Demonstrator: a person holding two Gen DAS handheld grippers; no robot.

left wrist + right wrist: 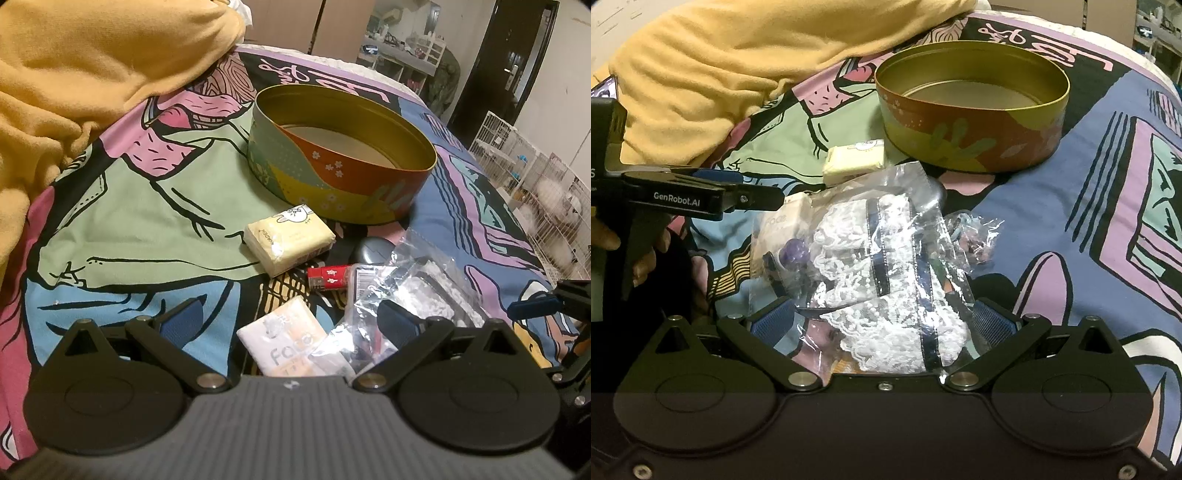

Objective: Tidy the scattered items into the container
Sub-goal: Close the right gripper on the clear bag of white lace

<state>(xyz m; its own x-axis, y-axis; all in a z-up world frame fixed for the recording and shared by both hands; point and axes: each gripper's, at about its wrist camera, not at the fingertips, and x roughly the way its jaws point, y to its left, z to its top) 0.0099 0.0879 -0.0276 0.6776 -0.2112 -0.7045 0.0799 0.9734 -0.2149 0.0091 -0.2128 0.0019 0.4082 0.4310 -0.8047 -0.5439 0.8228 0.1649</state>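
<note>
A bed takes up most of both views, covered by a cartoon-print sheet (122,206) in green, pink, blue and black. A mustard-yellow blanket (74,70) is heaped at its far left. Beyond the bed stand a dark door (517,55), cluttered shelves (406,51) and a white wire pen (535,173) along a pale wall.

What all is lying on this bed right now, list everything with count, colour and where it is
tin: one, gold inside, empty, far side of bedspread
tissue packs: two; yellow near tin, white between left tongs
red packet: one, mid pile
grey case: one, before tin
lace bag: one, clear, white lace, between right tongs
small clear bag: one, right of it
yellow blanket: one, back left
left tongs: open
right tongs: open around lace bag
</note>
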